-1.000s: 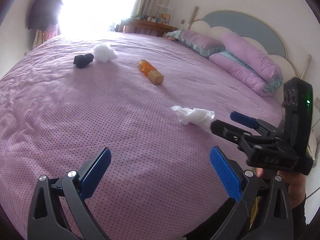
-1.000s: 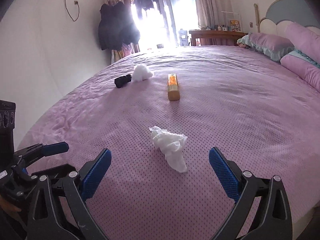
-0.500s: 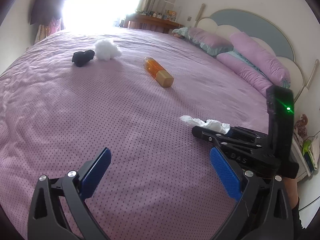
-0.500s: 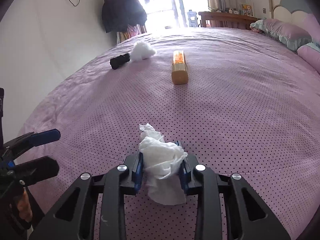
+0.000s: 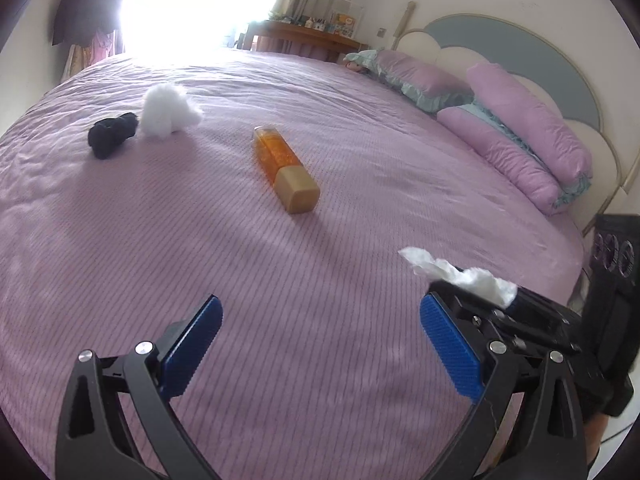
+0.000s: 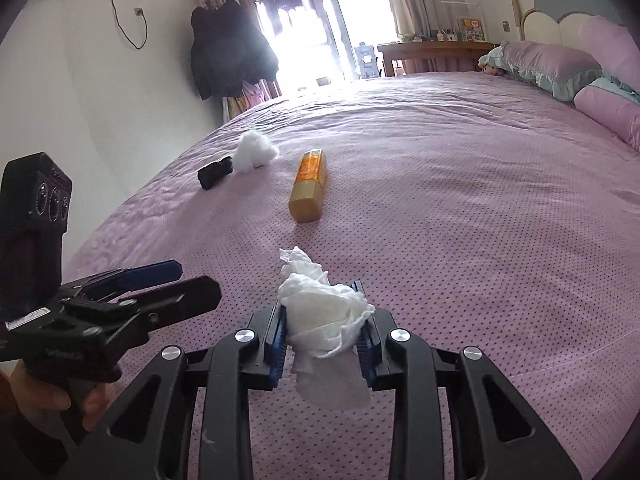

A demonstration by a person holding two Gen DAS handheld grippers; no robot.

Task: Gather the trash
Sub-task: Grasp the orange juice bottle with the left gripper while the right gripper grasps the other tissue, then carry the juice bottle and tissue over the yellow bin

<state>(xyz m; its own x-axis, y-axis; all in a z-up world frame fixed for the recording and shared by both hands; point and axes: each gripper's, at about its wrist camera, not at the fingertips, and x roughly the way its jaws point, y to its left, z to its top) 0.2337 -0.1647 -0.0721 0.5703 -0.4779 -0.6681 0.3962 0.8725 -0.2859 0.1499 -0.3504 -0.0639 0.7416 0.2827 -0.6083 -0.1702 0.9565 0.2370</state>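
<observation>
My right hand-held gripper point(image 6: 324, 340) clamps a crumpled white tissue point(image 6: 324, 320) above the purple bed point(image 6: 460, 208); my left hand-held gripper point(image 5: 320, 344) gapes wide, empty.

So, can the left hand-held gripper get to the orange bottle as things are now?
Probably yes. The left hand-held gripper is open and empty, and only bare purple bedspread lies between it and the orange bottle. The right one holds its tissue off to the side.
</observation>
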